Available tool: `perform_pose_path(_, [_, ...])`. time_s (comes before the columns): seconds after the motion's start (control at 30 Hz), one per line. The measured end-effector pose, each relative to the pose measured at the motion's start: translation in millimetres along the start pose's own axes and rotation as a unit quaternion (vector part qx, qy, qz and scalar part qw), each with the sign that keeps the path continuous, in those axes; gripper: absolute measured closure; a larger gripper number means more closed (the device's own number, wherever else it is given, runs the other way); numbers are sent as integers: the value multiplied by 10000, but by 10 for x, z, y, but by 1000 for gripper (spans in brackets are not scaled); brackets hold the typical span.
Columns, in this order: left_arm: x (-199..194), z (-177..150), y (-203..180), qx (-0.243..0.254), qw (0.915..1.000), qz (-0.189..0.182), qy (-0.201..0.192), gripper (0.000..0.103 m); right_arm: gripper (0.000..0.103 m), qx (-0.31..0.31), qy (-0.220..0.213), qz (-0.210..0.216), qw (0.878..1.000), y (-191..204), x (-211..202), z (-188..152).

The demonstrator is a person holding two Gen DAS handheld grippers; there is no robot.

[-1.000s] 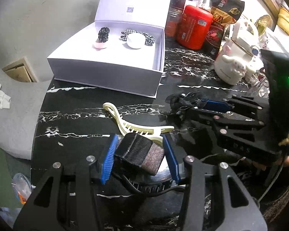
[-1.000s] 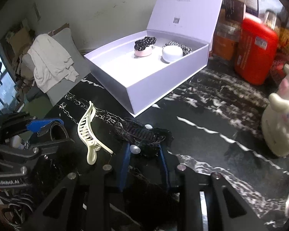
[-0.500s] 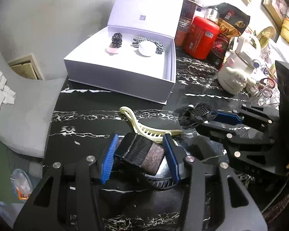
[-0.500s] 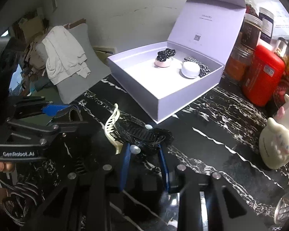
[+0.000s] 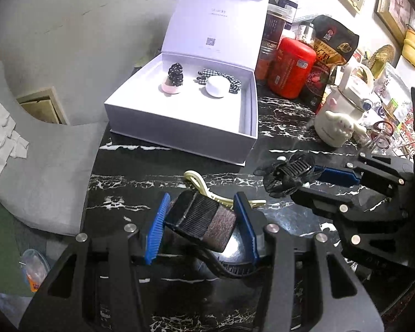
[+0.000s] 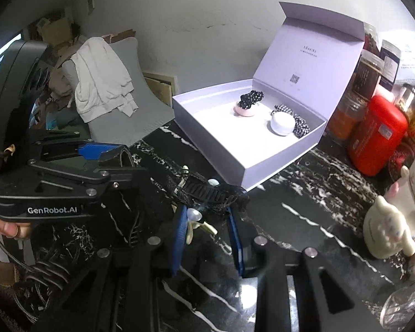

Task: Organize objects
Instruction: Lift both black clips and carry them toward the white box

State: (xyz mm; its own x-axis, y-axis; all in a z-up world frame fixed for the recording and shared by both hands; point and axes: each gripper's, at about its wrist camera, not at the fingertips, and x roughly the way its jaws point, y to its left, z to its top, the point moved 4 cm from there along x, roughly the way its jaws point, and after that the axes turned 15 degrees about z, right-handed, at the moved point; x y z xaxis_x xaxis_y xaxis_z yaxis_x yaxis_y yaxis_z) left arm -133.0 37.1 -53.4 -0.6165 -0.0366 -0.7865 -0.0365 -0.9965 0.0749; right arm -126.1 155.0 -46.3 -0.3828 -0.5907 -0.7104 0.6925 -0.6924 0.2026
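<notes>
My left gripper (image 5: 203, 202) is shut on a black-and-brown headband (image 5: 204, 222), held above the black marble table (image 5: 141, 182). To its right, my right gripper (image 5: 312, 184) is shut on a black lace hair clip (image 5: 287, 174), also off the table. In the right wrist view the lace clip (image 6: 204, 191) sits across the fingertips of the right gripper (image 6: 206, 207), and the left gripper (image 6: 116, 160) is at the left. A cream claw clip (image 5: 197, 181) lies on the table beneath. Behind it the white box (image 5: 179, 127) stands open, holding two small dishes with scrunchies.
A red canister (image 5: 290, 72), jars and a snack bag (image 5: 332, 47) crowd the back right. A white cartoon kettle (image 5: 337, 127) stands right of the box. A grey chair with a white cloth (image 6: 102, 83) is past the table's left edge. A glass (image 6: 401, 304) sits front right.
Both grippers have risen from the table with the headband and the lace clip still held. The cream clip and the box have stayed in place.
</notes>
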Motion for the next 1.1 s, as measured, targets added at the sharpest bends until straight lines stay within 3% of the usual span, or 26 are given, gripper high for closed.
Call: perform_pose_path(1.1, [184, 1163, -77, 412, 9966, 432, -560, 57, 74, -137, -430, -305, 9985, -480, -126, 843])
